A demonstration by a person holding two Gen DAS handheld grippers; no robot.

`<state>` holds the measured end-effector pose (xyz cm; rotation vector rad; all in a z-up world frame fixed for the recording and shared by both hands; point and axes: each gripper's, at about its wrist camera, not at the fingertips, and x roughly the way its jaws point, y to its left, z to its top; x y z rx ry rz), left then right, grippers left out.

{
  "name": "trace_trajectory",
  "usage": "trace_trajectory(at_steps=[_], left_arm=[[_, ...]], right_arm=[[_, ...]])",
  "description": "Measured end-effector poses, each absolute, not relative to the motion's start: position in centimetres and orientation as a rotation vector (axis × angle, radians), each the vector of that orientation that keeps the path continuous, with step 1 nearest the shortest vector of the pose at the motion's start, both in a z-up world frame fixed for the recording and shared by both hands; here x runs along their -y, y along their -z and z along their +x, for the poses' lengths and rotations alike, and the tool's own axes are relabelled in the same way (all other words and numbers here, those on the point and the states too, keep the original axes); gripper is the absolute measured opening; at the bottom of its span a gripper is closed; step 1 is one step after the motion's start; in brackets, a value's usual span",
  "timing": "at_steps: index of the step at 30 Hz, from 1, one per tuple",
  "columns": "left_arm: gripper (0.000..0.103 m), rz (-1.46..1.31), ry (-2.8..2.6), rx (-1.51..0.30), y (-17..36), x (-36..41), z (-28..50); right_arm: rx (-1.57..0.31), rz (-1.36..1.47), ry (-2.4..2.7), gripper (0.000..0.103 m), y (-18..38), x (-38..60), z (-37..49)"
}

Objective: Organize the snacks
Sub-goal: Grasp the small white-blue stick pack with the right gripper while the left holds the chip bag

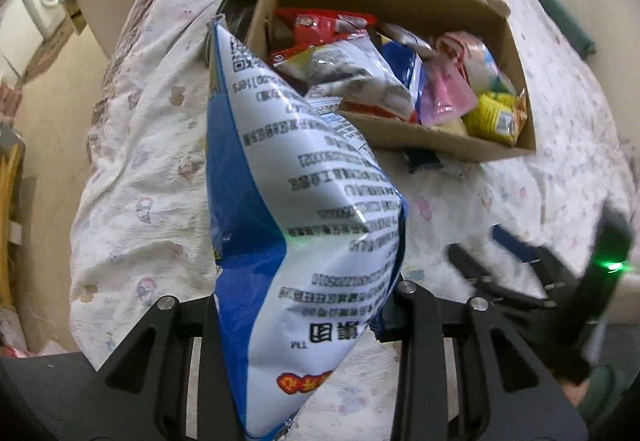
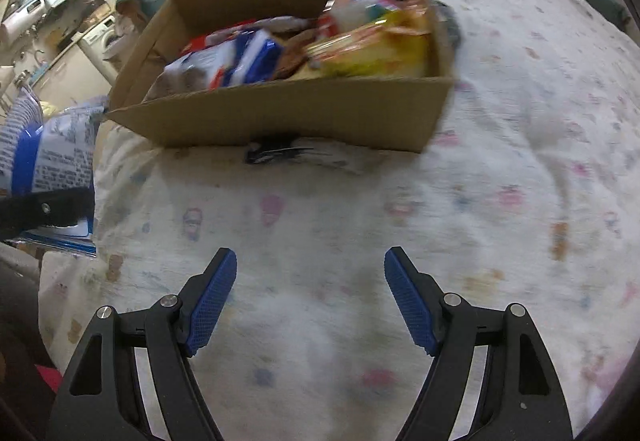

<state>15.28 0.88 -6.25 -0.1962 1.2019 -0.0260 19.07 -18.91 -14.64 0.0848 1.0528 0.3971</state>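
While my left tongs pinch the blue-and-white chip bag, the left wrist view shows what matters: the cardboard box lies straight ahead of the tongs and a little to the right, past the far end of the bag. The bag's long axis runs away from me along the tongs' line, its top edge overlapping the near-left corner of the box. The jaws are narrowed onto the bag's lower part, with the pads hidden behind the foil. The box sits on the bed and is already crowded with packets: a red-and-silver one at the left end, a pink one and a yellow one toward the right. My right tongs show blurred at lower right, low over the quilt.

From the right wrist view, my right tongs stand wide apart with nothing between the blue pads, only bare quilt below. The box is ahead and slightly left, well apart from these tongs, its long side facing me. The chip bag hangs at the far left edge, just beside the box's left corner.

My read: the left hand is the nearer one and carries the load, so the next move is a short push forward and right to drop it in. The box's left end looks the roomiest.
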Motion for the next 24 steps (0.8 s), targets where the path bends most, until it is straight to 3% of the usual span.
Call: trace_trajectory(at_steps=[1,5,17,19,24], left_arm=[[0.030,-0.211,0.030,-1.197,6.1,-1.2,15.4],[0.030,-0.240,0.025,-1.170,5.4,-2.6,15.6],[0.030,-0.298,-0.006,-1.201,6.8,-5.7,15.0],[0.030,-0.310,-0.010,-1.211,7.1,-5.9,15.0],[0.030,-0.316,0.003,-1.211,7.0,-5.4,15.1]], right_arm=[[-1.043,0.080,-0.402,0.082,14.7,18.0,19.4],[-1.021,0.019,-0.399,0.103,14.8,15.3,21.2],[-1.072,0.135,-0.222,0.103,17.1,15.0,27.6],[-1.078,0.130,-0.216,0.102,17.4,15.0,27.9],[-1.082,0.104,-0.197,0.078,17.5,15.1,27.6]])
